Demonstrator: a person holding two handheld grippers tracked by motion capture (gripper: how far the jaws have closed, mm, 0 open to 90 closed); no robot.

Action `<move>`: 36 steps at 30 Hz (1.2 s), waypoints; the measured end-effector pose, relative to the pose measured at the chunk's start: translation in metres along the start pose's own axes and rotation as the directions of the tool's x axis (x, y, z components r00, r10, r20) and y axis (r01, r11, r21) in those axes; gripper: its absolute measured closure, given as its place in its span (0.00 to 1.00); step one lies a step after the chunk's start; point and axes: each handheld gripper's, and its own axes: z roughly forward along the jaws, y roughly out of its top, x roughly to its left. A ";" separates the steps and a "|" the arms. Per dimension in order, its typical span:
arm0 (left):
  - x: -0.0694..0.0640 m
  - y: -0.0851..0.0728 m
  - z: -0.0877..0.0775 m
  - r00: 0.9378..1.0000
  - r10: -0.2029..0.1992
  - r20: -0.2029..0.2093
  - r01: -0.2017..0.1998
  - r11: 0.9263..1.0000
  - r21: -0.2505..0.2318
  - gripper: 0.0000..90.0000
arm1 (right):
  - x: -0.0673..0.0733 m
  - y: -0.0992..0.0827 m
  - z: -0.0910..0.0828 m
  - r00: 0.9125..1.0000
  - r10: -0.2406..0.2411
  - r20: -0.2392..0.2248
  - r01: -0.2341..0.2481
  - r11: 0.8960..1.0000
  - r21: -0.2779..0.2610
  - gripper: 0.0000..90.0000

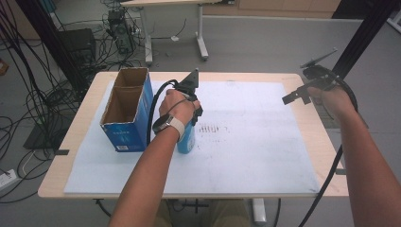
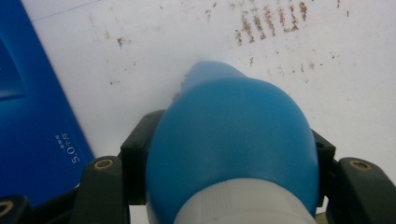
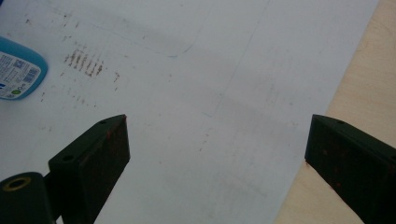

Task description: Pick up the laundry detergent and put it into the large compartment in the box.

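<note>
Blue plastic bottle (image 2: 233, 144) with white label clamped between left gripper (image 1: 191, 111) jaws, standing on white mat (image 1: 246, 142) over tabletop, just beside open blue cardboard box (image 1: 127, 111). Risk: rounded smooth body slips or twists in jaws on lift; may clip box wall. Right gripper (image 3: 215, 154) jaws wide open, empty, well apart.

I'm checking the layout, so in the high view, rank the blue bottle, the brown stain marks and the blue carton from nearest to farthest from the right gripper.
1. Brown stain marks, mid-mat.
2. Blue bottle, in the left gripper.
3. Blue carton, far left of the mat.
The right gripper is at the table's right edge.
</note>
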 end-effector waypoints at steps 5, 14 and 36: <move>0.000 -0.002 0.000 1.000 -0.003 0.000 0.003 1.000 -0.008 0.43 | 0.000 -0.001 0.000 1.000 0.000 -0.001 0.000 1.000 -0.001 0.07; -0.001 -0.002 0.000 1.000 0.000 0.000 0.000 1.000 -0.006 0.43 | 0.001 -0.001 0.000 1.000 0.001 0.000 -0.001 1.000 -0.002 0.07; 0.010 -0.018 -0.045 1.000 -0.013 0.011 0.013 0.999 -0.042 0.43 | 0.005 -0.003 -0.004 1.000 0.001 0.005 -0.001 1.000 -0.005 0.07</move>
